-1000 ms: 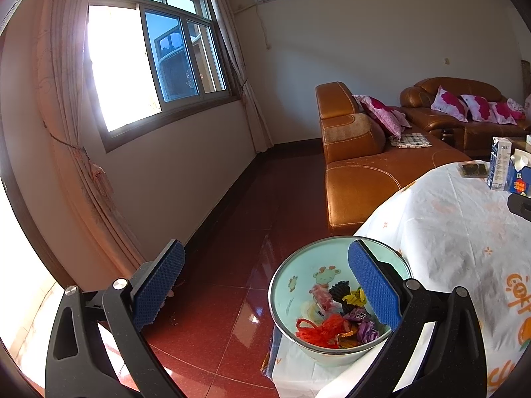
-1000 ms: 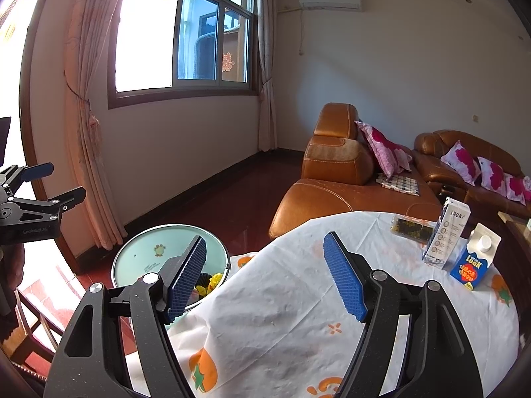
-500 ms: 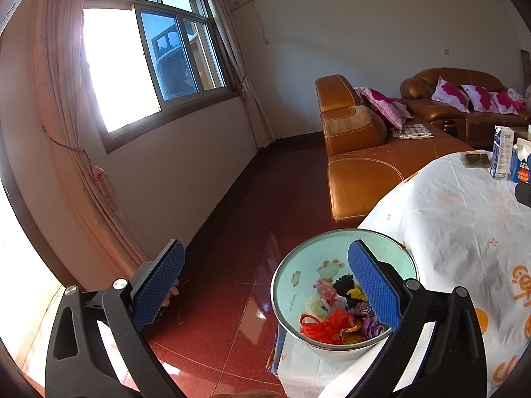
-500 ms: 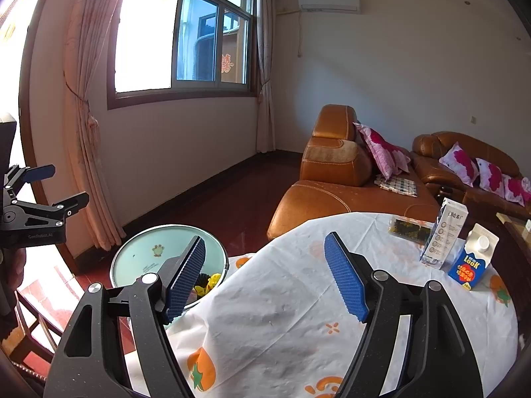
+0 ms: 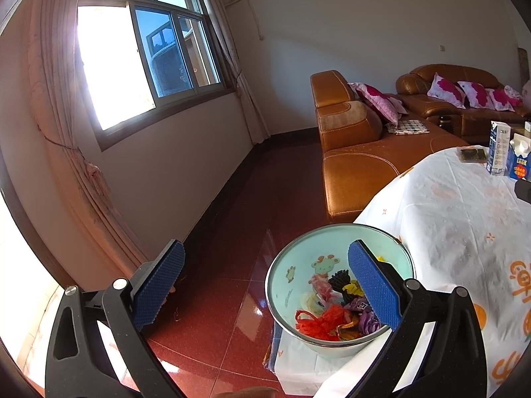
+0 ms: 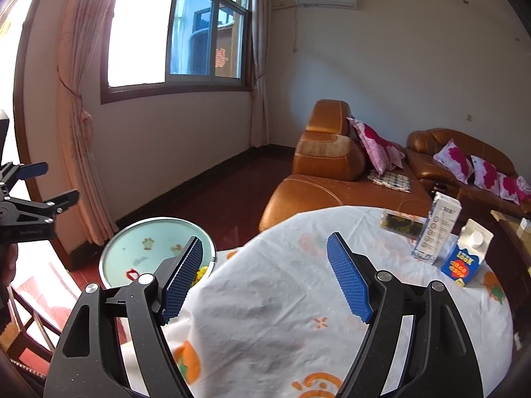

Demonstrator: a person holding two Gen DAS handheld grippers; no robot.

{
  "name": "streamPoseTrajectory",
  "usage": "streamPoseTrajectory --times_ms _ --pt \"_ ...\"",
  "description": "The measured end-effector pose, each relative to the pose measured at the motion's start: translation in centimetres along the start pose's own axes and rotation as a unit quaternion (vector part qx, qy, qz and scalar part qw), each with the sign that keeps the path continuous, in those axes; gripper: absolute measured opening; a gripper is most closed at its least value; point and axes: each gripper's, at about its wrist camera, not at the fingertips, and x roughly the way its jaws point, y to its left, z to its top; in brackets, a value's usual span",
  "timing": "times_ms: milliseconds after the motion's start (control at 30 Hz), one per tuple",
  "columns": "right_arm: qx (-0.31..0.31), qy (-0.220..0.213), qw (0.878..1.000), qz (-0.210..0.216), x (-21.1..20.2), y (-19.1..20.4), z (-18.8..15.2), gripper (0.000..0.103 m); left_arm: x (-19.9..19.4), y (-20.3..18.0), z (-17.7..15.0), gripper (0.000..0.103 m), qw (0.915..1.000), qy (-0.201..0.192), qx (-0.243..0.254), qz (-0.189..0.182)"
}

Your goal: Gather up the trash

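"LOOK" on blue carton (image 6: 466, 258); other print too small to read.

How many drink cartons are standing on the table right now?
2, both at the table's far right: a tall white carton and, beside it, a shorter blue carton. Others may lie out of view.

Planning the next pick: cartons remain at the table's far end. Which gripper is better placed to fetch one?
Probably the right gripper: open and empty, it faces the blue carton and the tall white carton across the tablecloth. The left gripper, also open, hangs over the trash bowl.
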Motion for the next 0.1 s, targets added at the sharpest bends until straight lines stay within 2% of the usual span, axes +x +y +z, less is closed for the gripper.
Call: streamPoseTrajectory --times_ms 100 --pt "0.017 0.034 0.999 -0.036 0.9 -3.3 -1.1 0.081 0.0 0.1 0.0 0.097 1.0 0.0 -0.001 -0.001"
